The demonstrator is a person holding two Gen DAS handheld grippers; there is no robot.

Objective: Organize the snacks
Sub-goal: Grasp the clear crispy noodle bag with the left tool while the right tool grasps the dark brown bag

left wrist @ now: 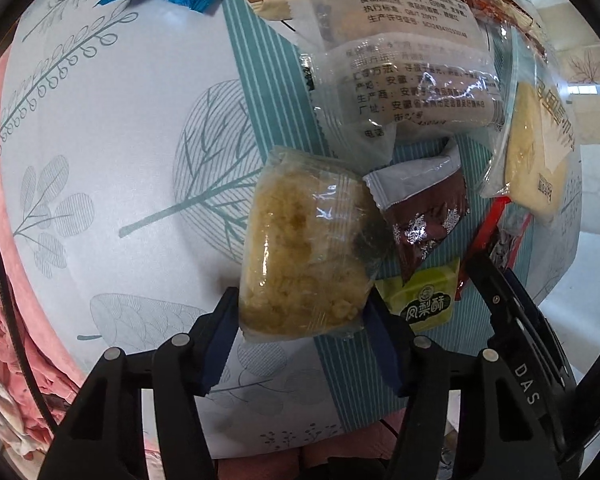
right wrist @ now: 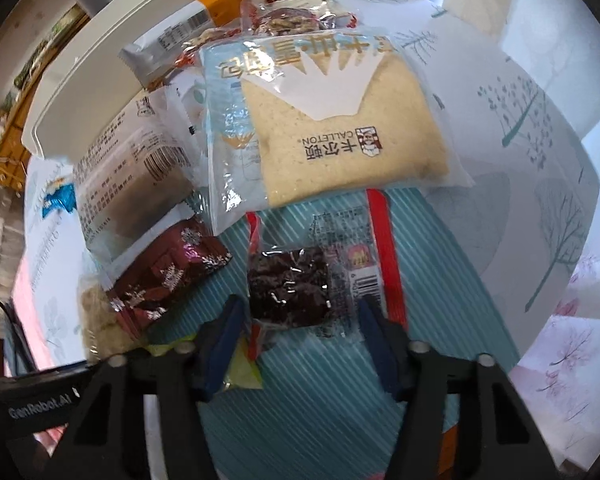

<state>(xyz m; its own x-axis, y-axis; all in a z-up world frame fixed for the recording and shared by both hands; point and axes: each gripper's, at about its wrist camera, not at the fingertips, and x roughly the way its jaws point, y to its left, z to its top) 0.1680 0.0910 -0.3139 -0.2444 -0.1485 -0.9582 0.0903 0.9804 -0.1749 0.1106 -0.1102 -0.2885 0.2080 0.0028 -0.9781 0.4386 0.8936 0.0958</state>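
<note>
Crumbly snack pack (left wrist: 300,256) pinched between left fingers (left wrist: 220,336); dark snack pack (right wrist: 290,284) between right fingers (right wrist: 374,340), contact unclear.

"CALLETON" with 卡尔顿 beside it is showing upside down on the clear bread pack (right wrist: 340,120), above large gold characters I can't read. Directly below that bread pack, the dark snack pack (right wrist: 300,284) is carrying a barcode and small print, too blurred to read. 凤梨酥 is reading clearly on the green packet (left wrist: 424,304). "DAS" is showing on the black gripper body (left wrist: 528,384) just right of the green packet. "GenRobot.AI" is showing on the black housing (right wrist: 40,400) at the bread pack's lower left. The clear printed wrapper (left wrist: 412,92) is showing 安徽 and 生产商.
</note>
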